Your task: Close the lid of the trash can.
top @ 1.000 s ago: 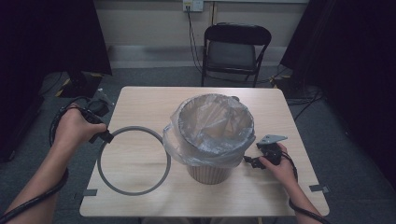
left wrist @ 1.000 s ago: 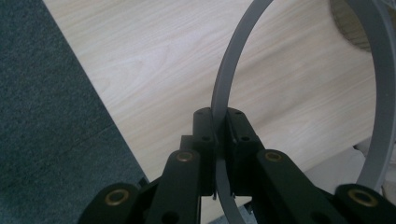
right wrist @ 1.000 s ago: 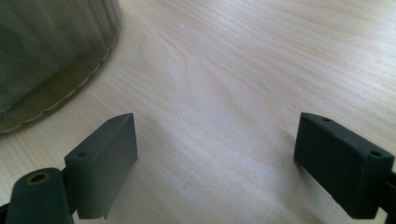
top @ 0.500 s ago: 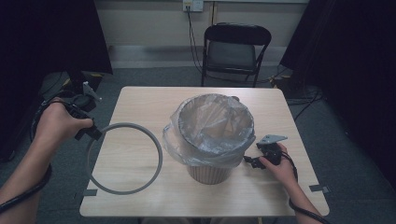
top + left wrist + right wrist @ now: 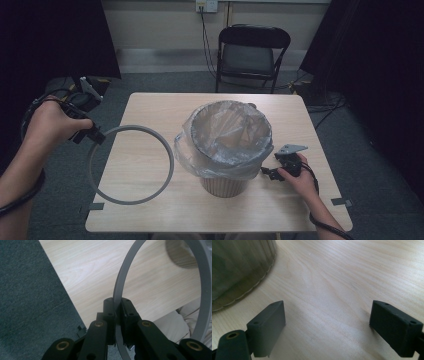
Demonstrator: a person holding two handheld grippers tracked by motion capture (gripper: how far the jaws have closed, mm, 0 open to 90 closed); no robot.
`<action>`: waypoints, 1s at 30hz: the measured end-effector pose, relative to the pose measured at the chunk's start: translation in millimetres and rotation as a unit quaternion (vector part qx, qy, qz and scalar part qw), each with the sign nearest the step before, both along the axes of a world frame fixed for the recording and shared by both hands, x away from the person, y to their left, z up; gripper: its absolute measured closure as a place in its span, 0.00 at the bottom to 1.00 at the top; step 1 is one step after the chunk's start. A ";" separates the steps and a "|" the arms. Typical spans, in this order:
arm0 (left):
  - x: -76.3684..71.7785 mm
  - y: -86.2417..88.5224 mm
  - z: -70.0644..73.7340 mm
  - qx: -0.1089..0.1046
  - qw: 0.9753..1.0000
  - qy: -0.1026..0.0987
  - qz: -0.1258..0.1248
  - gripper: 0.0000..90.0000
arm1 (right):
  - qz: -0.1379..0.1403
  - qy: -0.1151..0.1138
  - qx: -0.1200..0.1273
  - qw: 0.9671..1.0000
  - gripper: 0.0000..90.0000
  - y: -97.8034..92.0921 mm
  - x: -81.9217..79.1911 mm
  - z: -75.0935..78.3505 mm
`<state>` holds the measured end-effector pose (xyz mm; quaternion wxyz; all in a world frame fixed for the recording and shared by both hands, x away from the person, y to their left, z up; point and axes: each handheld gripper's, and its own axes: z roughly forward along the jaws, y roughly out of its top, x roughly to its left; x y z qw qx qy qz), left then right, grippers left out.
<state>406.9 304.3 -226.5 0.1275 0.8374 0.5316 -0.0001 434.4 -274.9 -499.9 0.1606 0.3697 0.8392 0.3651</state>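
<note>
Grey plastic hoop ring [image 5: 131, 165] clamped at its rim in left gripper [image 5: 117, 315], held over the left edge of the light wood surface [image 5: 150, 105], apart from the ribbed tan bin [image 5: 223, 185] with clear bag liner [image 5: 227, 145] draped over its rim. Right gripper [image 5: 327, 325] jaws wide, empty, resting just beside the bin base. Step looks like carrying the ring to the bin. Next: centre it over the rim, keep it level, press down onto the liner.
</note>
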 end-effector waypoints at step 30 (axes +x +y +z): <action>9.9 -13.4 44.2 -0.017 1.000 0.006 -0.021 0.93 | 0.001 0.001 0.001 1.000 0.14 -0.1 0.1 0.0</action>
